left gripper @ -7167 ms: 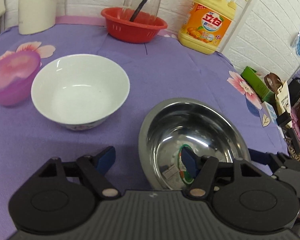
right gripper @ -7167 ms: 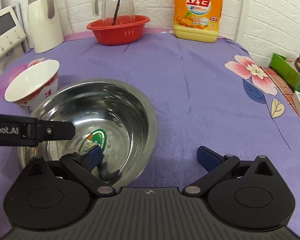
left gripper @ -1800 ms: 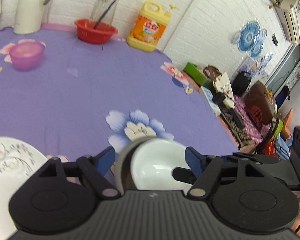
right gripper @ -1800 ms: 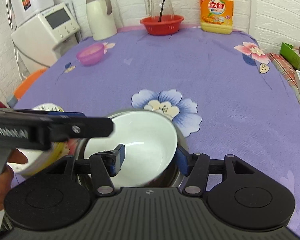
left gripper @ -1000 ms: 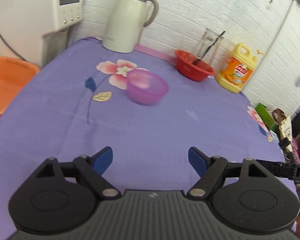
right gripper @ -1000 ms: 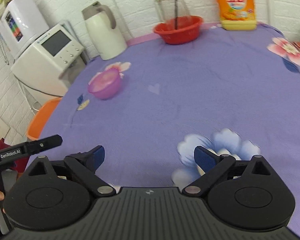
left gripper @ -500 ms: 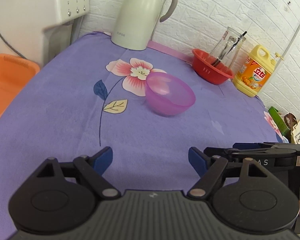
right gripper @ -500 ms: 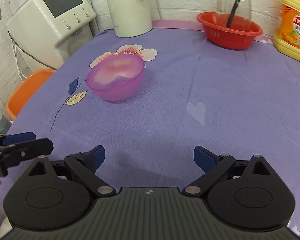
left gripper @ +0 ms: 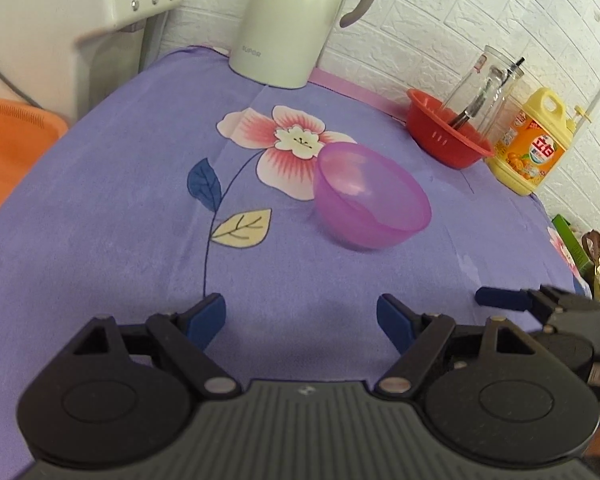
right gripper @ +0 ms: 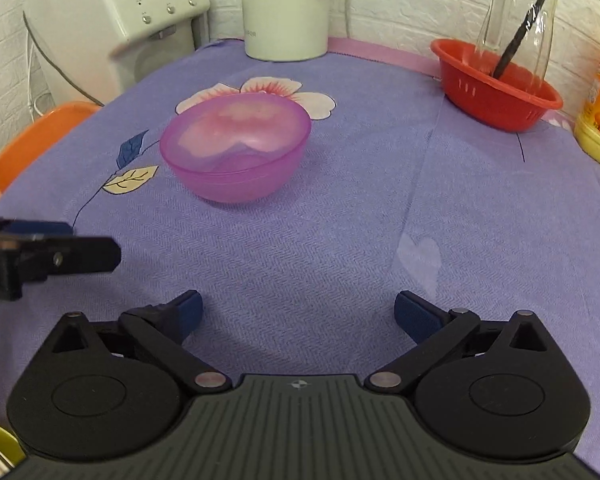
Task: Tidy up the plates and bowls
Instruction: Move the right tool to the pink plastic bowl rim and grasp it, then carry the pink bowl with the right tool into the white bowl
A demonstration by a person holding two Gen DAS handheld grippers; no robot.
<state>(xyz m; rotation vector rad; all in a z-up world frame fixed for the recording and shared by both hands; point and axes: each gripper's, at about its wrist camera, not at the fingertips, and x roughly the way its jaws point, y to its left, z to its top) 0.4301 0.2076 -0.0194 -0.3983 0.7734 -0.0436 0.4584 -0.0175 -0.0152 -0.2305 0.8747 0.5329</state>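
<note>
A white brick wall (left gripper: 440, 20) rises behind a table (left gripper: 100, 208) under a purple flowered cloth.

Bare purple cloth (right gripper: 340, 240) runs clear from bottom centre up to the pink bowl (right gripper: 236, 148). Left gripper (right gripper: 76, 246) juts in at mid-left. Kettle (right gripper: 284, 8), red basket (right gripper: 496, 96) (jar inside) block the top edge, probably against the wall.

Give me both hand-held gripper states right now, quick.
Left hand-held gripper: open, nothing between its fingers.
Right hand-held gripper: open, empty; the purple bowl sits untouched on the cloth ahead.
</note>
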